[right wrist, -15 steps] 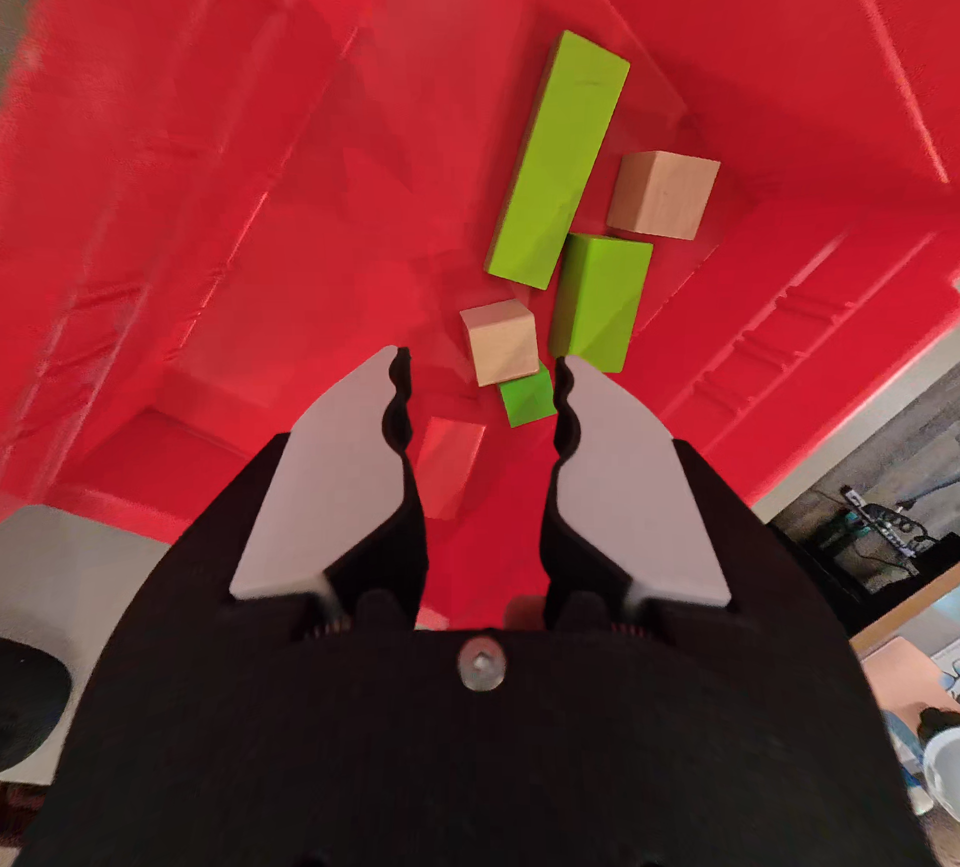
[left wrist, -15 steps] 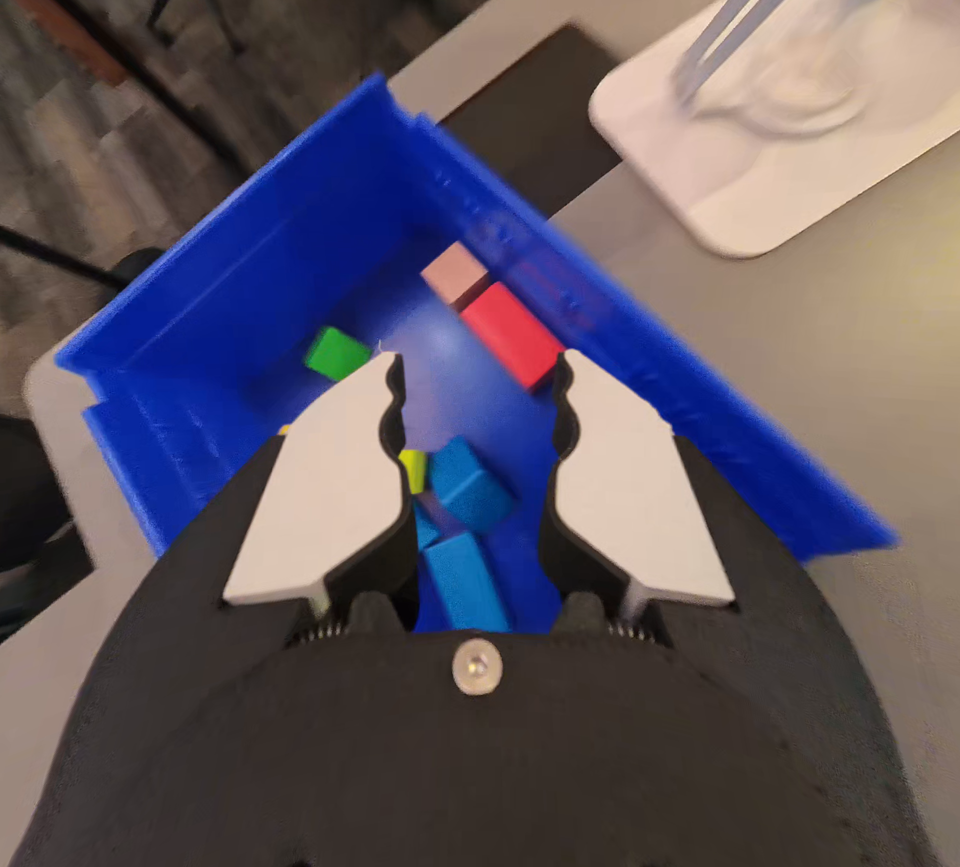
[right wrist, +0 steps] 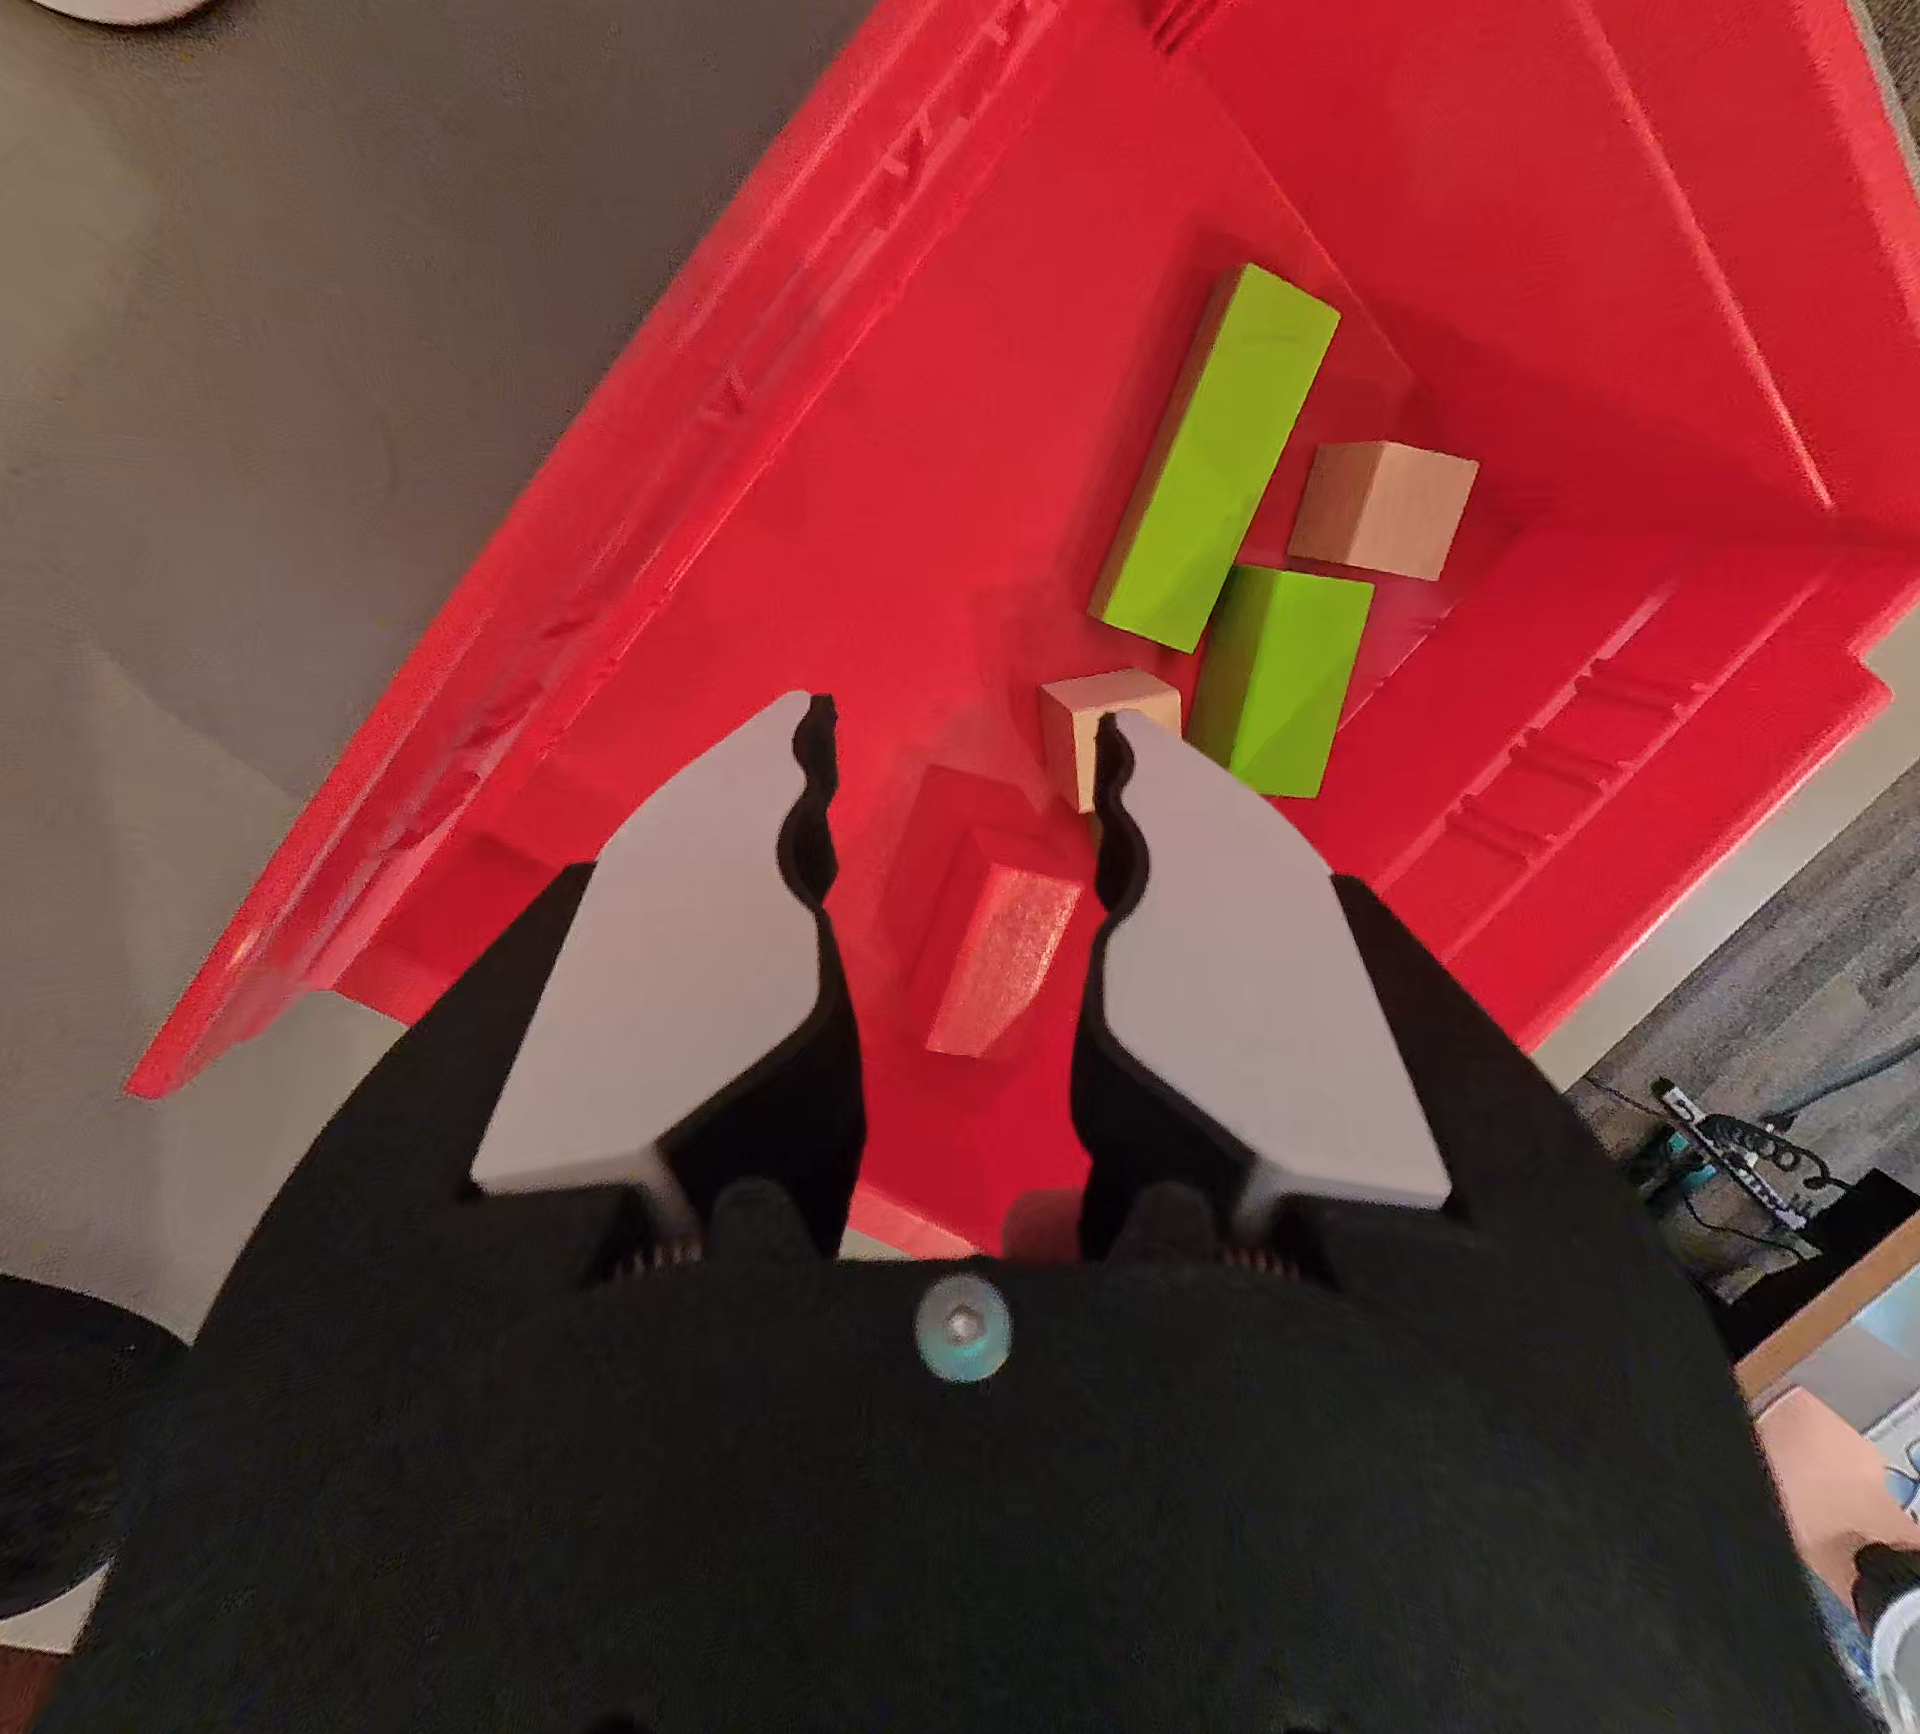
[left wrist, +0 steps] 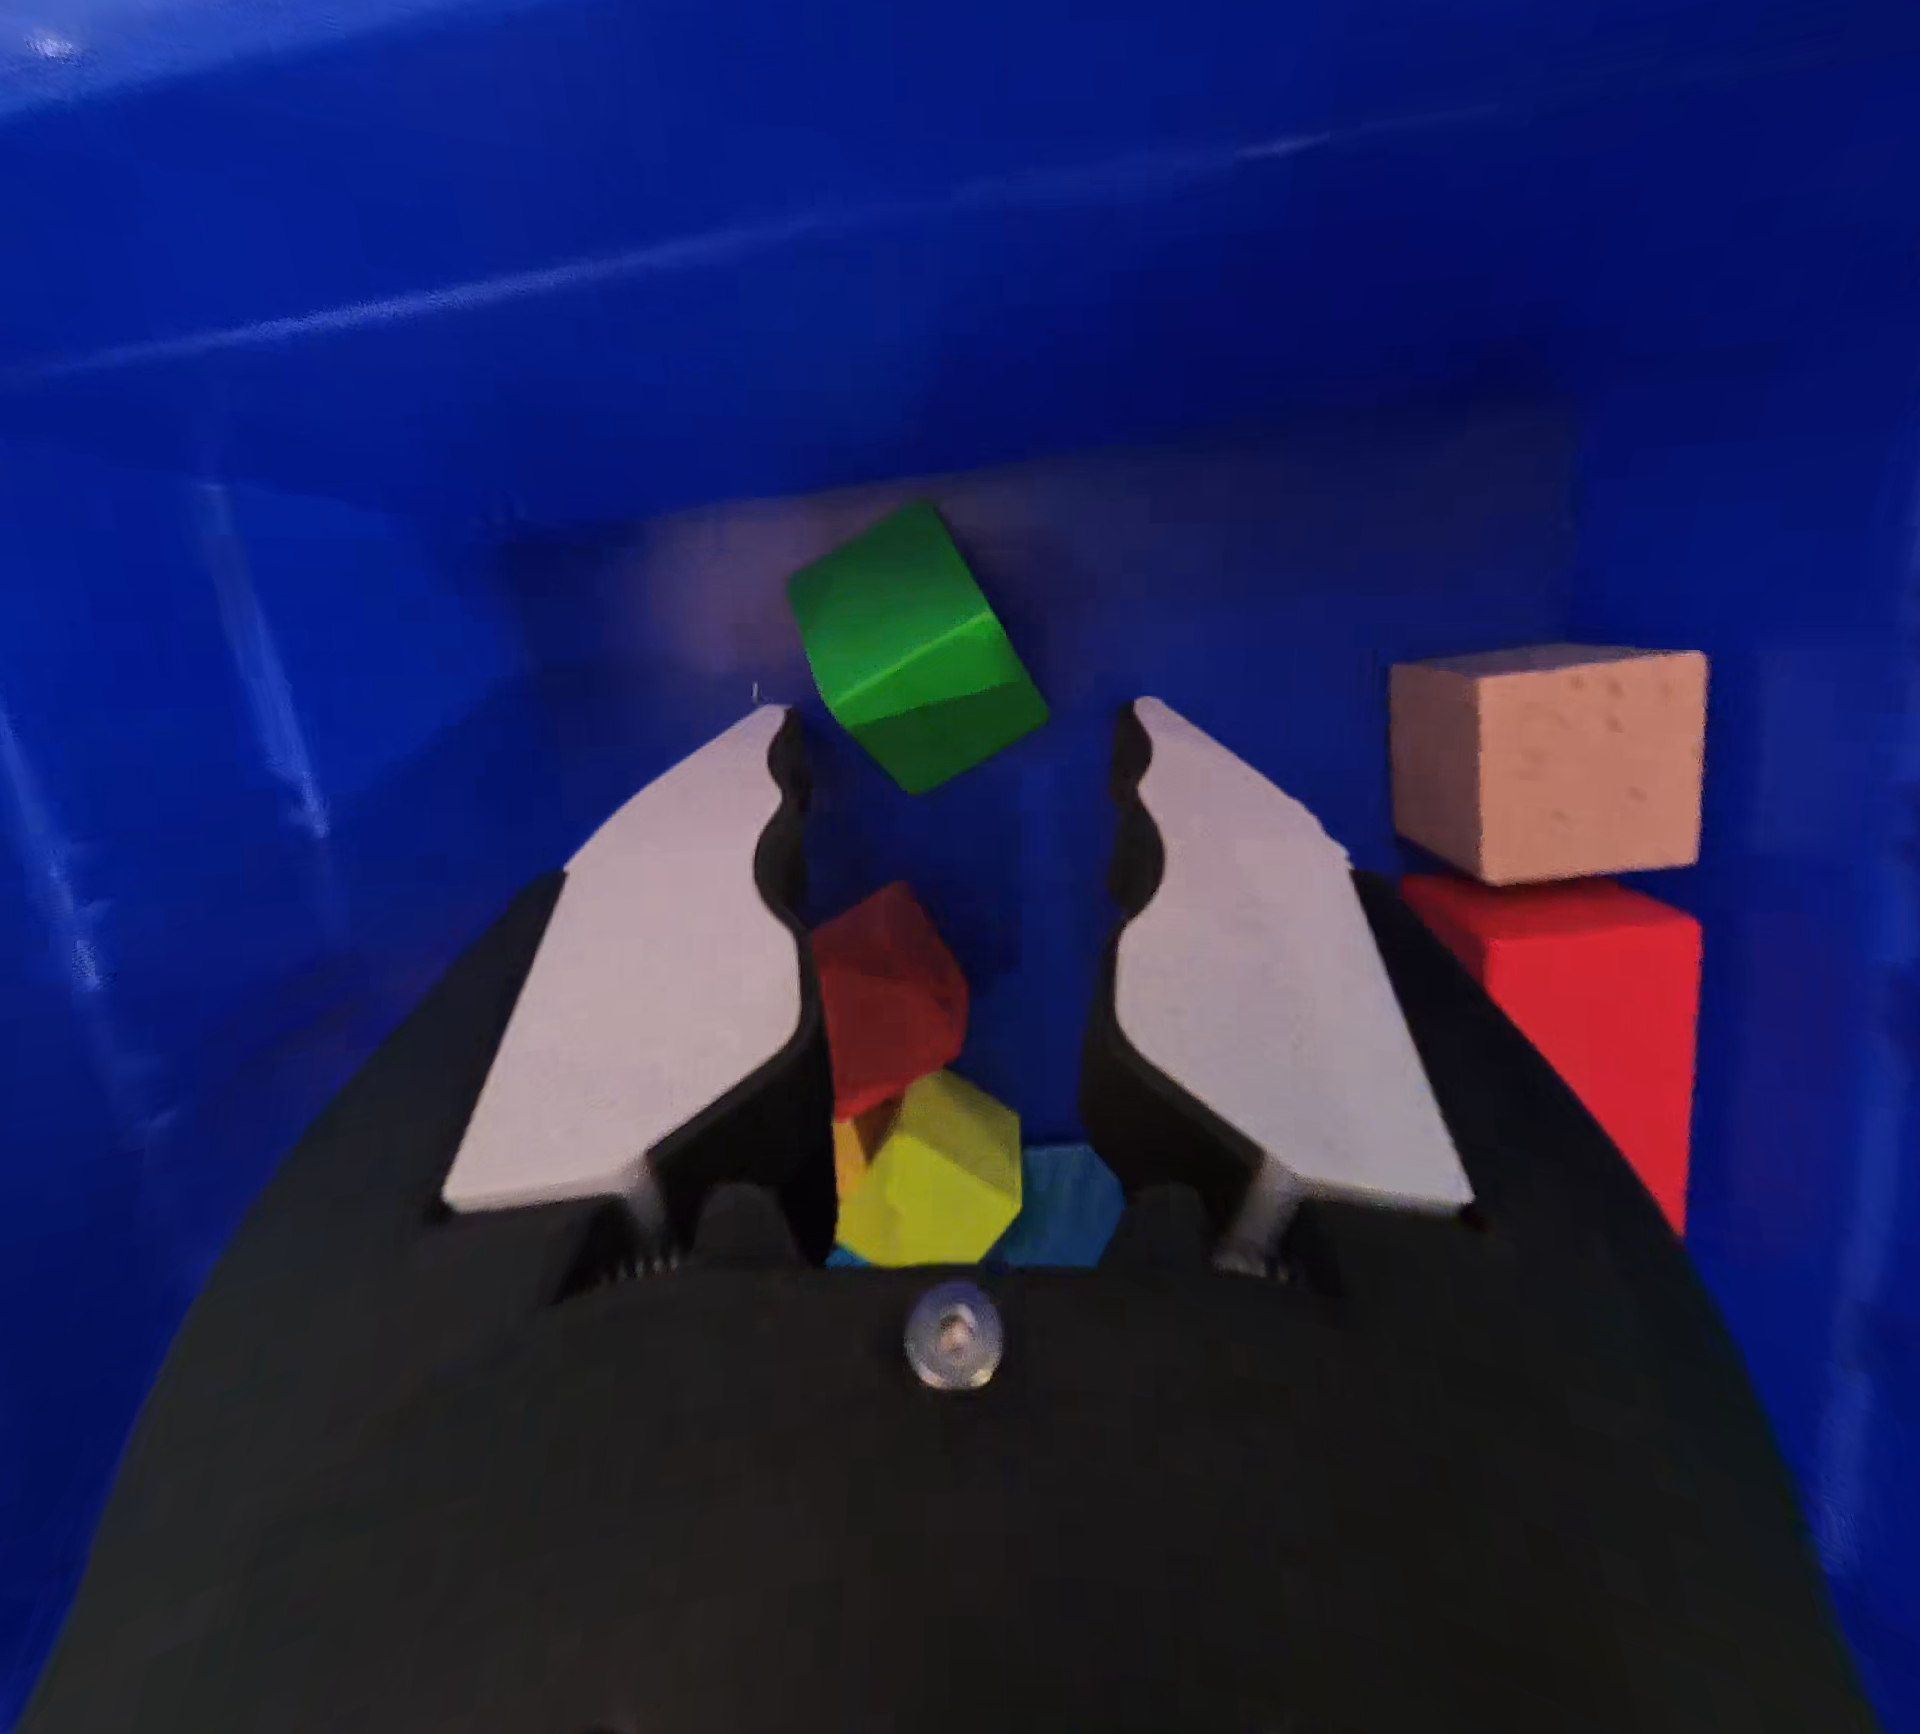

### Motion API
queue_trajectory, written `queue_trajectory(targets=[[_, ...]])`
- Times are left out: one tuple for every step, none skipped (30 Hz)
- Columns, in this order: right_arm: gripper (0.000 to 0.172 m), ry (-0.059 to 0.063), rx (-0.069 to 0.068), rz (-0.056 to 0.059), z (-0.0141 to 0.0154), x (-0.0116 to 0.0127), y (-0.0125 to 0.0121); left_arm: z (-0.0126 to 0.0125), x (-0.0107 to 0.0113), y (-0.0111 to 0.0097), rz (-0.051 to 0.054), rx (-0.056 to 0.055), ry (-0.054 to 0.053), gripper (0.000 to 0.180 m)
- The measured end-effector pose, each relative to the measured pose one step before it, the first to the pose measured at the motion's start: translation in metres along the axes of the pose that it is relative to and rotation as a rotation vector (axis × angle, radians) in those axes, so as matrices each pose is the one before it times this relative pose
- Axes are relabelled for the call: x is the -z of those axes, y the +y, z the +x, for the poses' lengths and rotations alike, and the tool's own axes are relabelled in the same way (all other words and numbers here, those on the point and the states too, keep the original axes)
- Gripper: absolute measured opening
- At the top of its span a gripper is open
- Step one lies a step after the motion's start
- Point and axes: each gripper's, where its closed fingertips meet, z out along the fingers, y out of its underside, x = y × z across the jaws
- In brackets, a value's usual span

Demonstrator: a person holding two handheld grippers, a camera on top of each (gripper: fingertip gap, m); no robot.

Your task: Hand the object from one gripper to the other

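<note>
Inside a blue plastic bin (left wrist: 935,230), the left gripper (left wrist: 956,718) hangs with its fingers wide and bare, the tips bracketing a dark green wooden block (left wrist: 914,645) that lies just ahead of them and a little to the left of centre. The block sits cocked on an edge, its long axis slanting across the gap between the fingers, and neither pad touches it. It looks the likeliest object for the handover, and the left gripper is plainly the nearer one. Smaller painted blocks, a dark red block (left wrist: 888,988), a yellow block (left wrist: 935,1175) and a blue block (left wrist: 1070,1206), crowd low between the fingers; a bare-wood cube (left wrist: 1548,759) rests on a red block (left wrist: 1579,1009) at right. The right gripper (right wrist: 961,718) hovers over a glossy red bin (right wrist: 1351,74) on the grey table (right wrist: 312,282), fingers apart and holding nothing, above lime green blocks (right wrist: 1216,458) and plain wooden cubes (right wrist: 1382,510).
</note>
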Motion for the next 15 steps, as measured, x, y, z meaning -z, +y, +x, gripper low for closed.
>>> queue_trajectory(targets=[[0.046,0.0013,0.0028,0.0054,-0.00052,0.00075,-0.00112,0.00009,-0.00194,-0.00351,0.0204,0.0168,0.0034,0.055],[0.045,0.0006,0.0018,0.0042,-0.00049,0.00071,-0.00091,-0.00037,-0.00153,-0.00163,0.0008,0.0165,0.0044,0.055],[0.045,-0.0001,0.0028,0.0035,-0.00056,0.00047,-0.00076,-0.00069,-0.00105,-0.00186,0.0009,0.009,0.0009,0.054],[0.045,0.0006,0.0032,0.003,-0.0005,0.00021,-0.00063,-0.00043,-0.0007,-0.0024,0.0074,0.001,0.0001,0.047],[0.045,0.0015,0.002,0.0031,-0.00018,0.00005,-0.0006,0.00081,-0.00036,-0.00143,0.0044,0.0033,0.0082,0.039],[0.045,0.0011,0.001,0.0037,-0.00013,0.00011,-0.00055,-0.00004,-0.00034,-0.00058,-0.0009,-0.003,-0.0002,0.039],[0.044,-0.0003,0.0003,0.0044,-0.0002,0.0004,-0.00043,0.00027,0.00009,-0.00015,-0.0007,-0.0128,-0.0013,0.038],[0.044,-0.0024,-0.0012,0.0079,-0.00033,0.00071,-0.00097,0.00053,0.0004,0.00002,0.0,-0.0209,-0.0009,0.038],[0.043,-0.0039,-0.0023,0.0139,-0.00059,0.00137,-0.00167,0.00063,0.00059,0.00029,0.0045,-0.024,-0.0006,0.037],[0.042,-0.0015,-0.0008,0.0171,-0.00046,0.00206,-0.00211,0.00237,0.00082,0.00017,0.0117,-0.028,0.0094,0.037],[0.041,0.0019,0.001,0.017,-0.00022,0.0027,-0.00208,0.00205,0.00175,0.00017,0.0175,-0.0219,0.0069,0.037],[0.041,-0.0019,0.0008,0.0193,-0.001,0.00345,-0.00248,0.00226,0.00311,0.00067,0.0164,-0.0111,0.011,0.037],[0.042,-0.0084,0.0006,0.0266,-0.00212,0.00455,-0.00344,0.00875,0.00575,-0.0041,0.0494,-0.03,0.0497,0.037],[0.042,-0.0084,0.0004,0.0347,-0.00258,0.00592,-0.00471,0.00812,0.00858,-0.00569,0.0639,-0.038,0.0327,0.037],[0.042,-0.0103,0.0014,0.0421,-0.00352,0.00747,-0.00611,0.00266,0.00993,-0.00039,0.0174,-0.021,-0.0056,0.037]])
